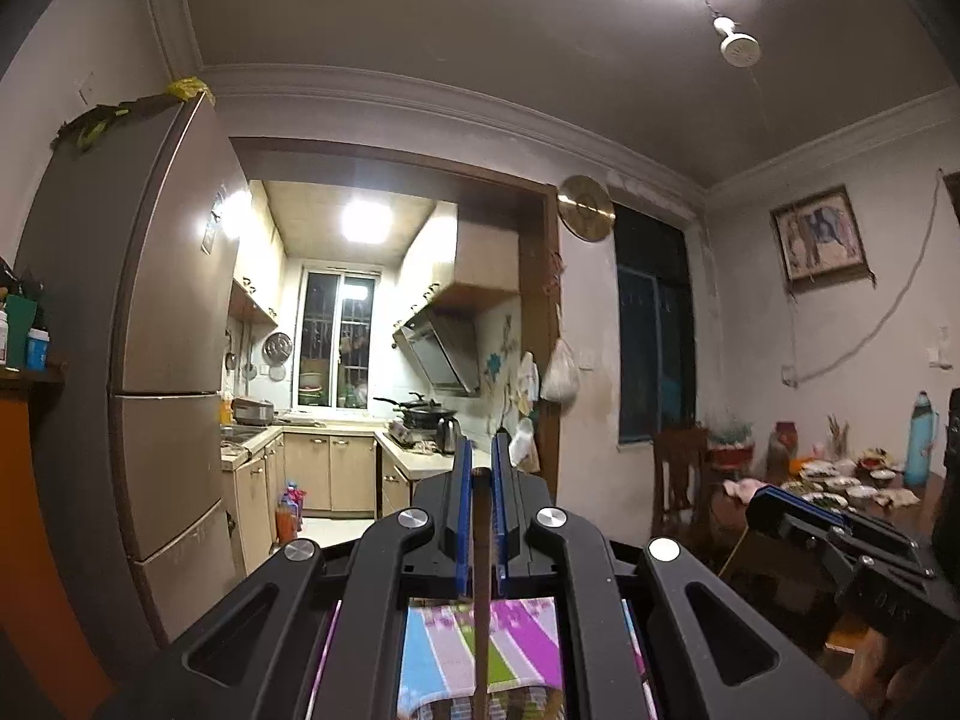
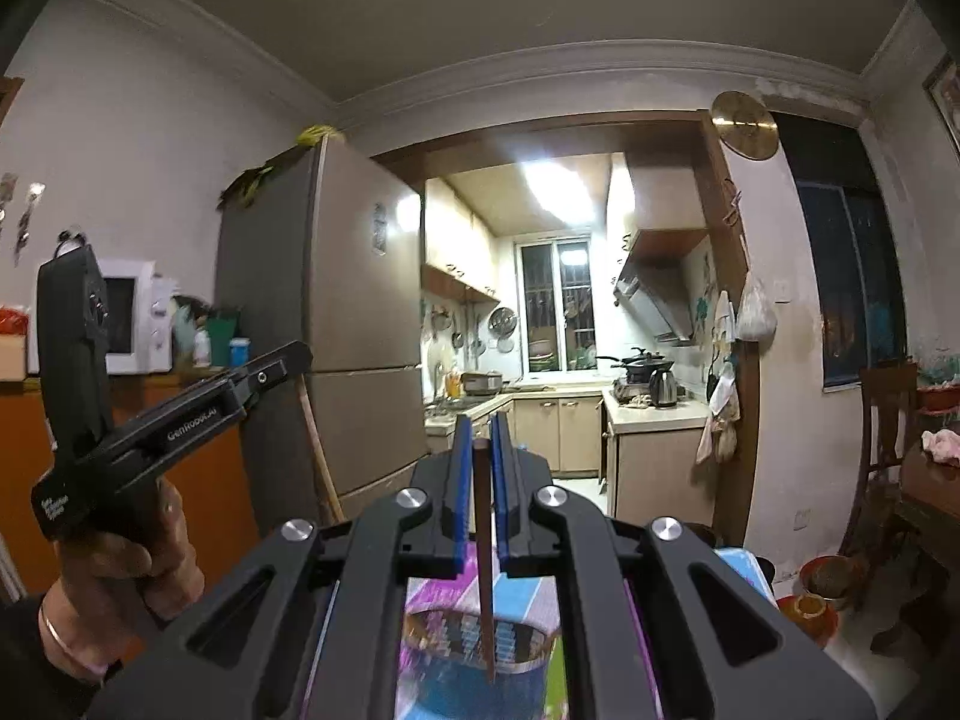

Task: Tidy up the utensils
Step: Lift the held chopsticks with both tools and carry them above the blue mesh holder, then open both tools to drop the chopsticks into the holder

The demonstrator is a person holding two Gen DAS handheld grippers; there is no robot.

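Note:
In the left wrist view my left gripper [image 1: 479, 450] is shut on a thin brown chopstick [image 1: 480, 546] that hangs straight down between the blue pads, over a striped cloth [image 1: 528, 630]. My right gripper [image 2: 480, 426] is likewise shut on a second brown chopstick [image 2: 483, 540]. Its lower end dips over the metal rim of a round blue utensil holder [image 2: 420, 621] that stands on the striped cloth [image 2: 534, 594]. Both grippers point level into the room. A hand [image 2: 114, 564] holds the left gripper [image 2: 294, 360] off to the left.
A tall fridge [image 1: 168, 360] stands left of the kitchen doorway [image 1: 372, 360]. A dining table [image 1: 912, 516] with several dishes and a blue bottle [image 1: 921, 438] is on the right, a wooden chair [image 1: 681, 468] beside it. A microwave [image 2: 129, 315] sits on an orange cabinet.

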